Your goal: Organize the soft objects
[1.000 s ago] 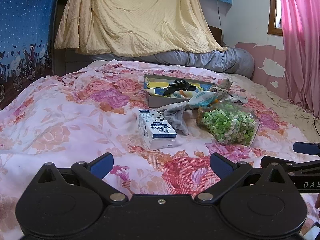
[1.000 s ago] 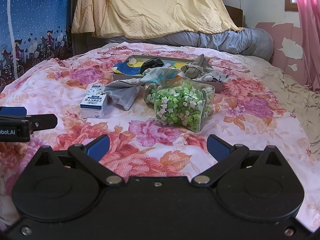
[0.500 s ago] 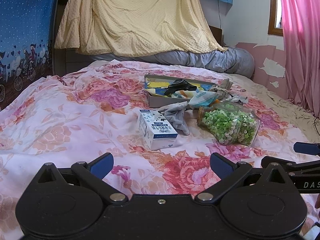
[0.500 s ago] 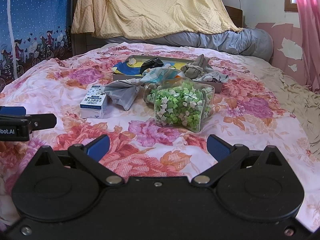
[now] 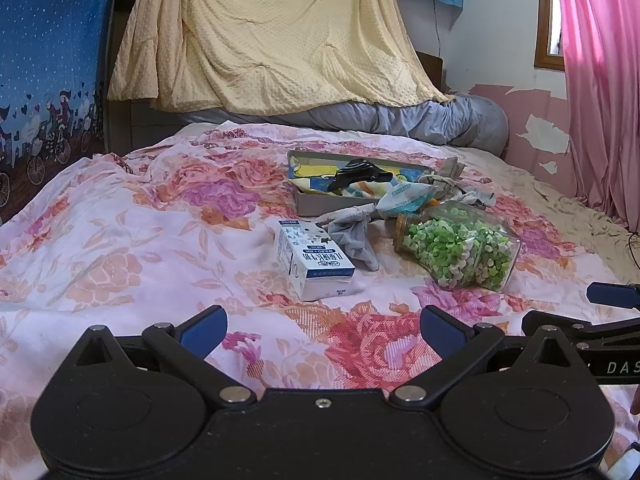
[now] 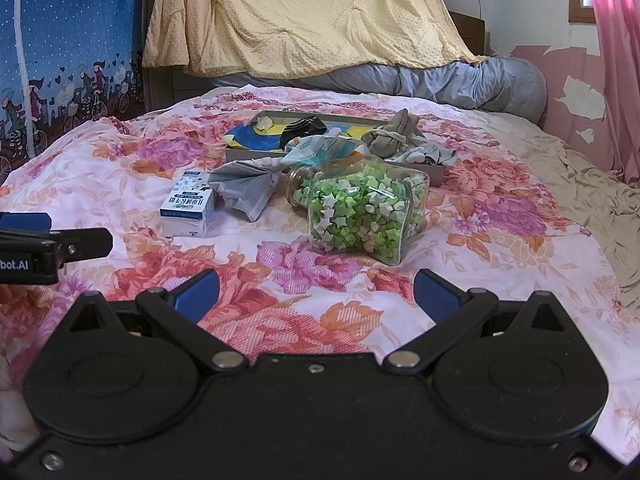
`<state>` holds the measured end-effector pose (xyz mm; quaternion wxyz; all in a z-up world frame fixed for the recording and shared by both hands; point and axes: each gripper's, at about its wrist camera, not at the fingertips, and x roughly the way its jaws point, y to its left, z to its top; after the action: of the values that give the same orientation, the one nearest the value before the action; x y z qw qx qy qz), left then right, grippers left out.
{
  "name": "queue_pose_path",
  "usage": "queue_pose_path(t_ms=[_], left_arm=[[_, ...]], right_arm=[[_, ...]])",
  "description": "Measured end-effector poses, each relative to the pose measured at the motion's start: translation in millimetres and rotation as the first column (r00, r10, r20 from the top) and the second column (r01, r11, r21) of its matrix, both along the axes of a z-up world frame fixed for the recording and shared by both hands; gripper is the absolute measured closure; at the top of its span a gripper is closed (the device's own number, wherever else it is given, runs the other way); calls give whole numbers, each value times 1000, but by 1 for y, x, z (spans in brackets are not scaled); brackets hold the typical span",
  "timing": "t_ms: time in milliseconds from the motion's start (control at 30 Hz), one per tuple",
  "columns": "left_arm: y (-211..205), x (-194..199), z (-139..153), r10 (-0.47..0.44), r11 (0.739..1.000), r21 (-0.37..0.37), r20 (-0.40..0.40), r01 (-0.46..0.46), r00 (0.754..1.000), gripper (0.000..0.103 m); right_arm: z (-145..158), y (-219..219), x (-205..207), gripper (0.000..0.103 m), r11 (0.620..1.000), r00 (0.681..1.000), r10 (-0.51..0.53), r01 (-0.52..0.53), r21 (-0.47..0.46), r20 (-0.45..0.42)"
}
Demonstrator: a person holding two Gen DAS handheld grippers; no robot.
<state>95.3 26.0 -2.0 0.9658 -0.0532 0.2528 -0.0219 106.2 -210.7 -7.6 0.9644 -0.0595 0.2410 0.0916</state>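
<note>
Your left gripper point(image 5: 323, 330) and right gripper point(image 6: 316, 292) both hover low over the floral bedspread point(image 5: 120, 240), jaws spread wide, holding nothing. Ahead, the grey cloth point(image 6: 244, 188) lies between the milk carton point(image 6: 188, 210) and the tipped jar of paper stars point(image 6: 360, 212). Behind them, the shallow box point(image 6: 236, 154) holds more soft items, knotted grey socks point(image 6: 390, 136) at its right end.

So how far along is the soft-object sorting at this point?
Early. Done: several cloth items, including a black one and a knotted beige bundle, already lie in the shallow box. In hand: nothing; left gripper and right gripper hover open. Left: the grey cloth on the bedspread, beside the carton.
</note>
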Motion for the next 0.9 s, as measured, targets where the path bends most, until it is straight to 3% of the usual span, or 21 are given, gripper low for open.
queue_pose_path(t_ms=[600,900], left_arm=[[6,8,-2,-1,1000,-1,-10,1,1000,1],[13,21,-4,2,1000,-3,-6,-2,1000,1]], right_arm=[[2,5,12,0,1000,1000,5,-4,13,-7],[10,11,33,0,999,999,42,-41,-25,20]])
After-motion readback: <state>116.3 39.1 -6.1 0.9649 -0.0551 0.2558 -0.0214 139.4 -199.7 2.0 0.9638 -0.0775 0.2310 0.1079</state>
